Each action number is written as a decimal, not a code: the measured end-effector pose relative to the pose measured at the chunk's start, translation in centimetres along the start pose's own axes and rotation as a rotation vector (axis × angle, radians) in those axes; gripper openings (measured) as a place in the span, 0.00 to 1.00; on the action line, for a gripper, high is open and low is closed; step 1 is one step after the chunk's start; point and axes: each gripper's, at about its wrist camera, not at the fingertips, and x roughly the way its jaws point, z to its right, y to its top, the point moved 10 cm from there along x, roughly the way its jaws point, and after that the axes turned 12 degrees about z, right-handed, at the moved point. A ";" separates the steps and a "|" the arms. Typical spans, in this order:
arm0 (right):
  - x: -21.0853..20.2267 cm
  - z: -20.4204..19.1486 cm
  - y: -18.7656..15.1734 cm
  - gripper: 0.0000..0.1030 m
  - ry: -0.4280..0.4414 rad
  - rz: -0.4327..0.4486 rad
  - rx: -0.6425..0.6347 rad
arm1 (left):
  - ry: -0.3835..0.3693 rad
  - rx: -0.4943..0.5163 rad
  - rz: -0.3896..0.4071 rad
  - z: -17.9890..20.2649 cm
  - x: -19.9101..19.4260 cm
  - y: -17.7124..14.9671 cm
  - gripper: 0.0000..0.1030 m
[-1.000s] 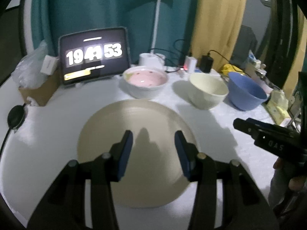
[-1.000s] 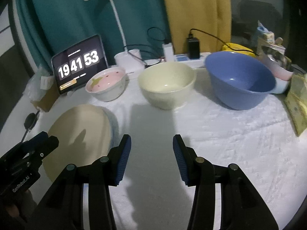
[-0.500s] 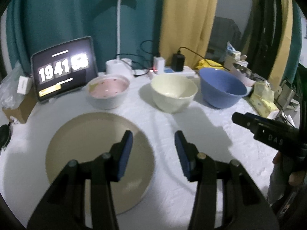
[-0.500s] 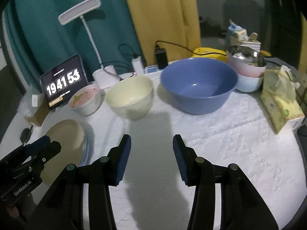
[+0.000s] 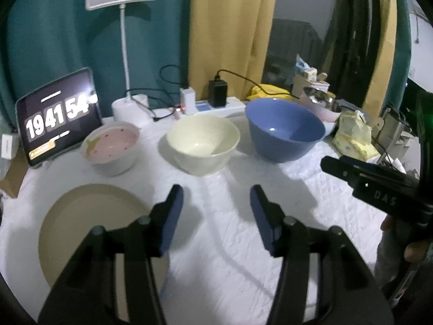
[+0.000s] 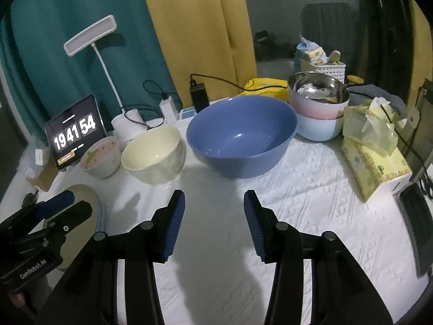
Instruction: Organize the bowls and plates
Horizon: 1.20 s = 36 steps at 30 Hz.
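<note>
Both empty: left tool (image 5: 216,211) opening, right tool (image 6: 213,216) spread. Risk: clipping cream bowl (image 5: 203,143) rim, tipping it into blue bowl (image 5: 284,132).

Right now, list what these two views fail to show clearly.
- Beige plate, left wrist view: near right part hidden behind the left gripper, whose jaws are opening on nothing.
- Stacked bowls, right wrist view: count unclear; nested.
- Small box, left wrist view: cut by the edge.
</note>
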 end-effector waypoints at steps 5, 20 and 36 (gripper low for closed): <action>0.4 1.3 0.8 0.46 -0.015 0.010 0.006 | -0.029 0.004 0.007 1.4 1.2 1.1 0.52; 3.4 4.5 2.5 0.46 -0.057 0.012 0.008 | -0.105 -0.015 0.027 4.3 5.7 3.9 0.62; 8.3 8.4 1.1 0.53 -0.123 -0.051 0.056 | -0.118 0.012 0.006 6.3 10.6 3.5 0.63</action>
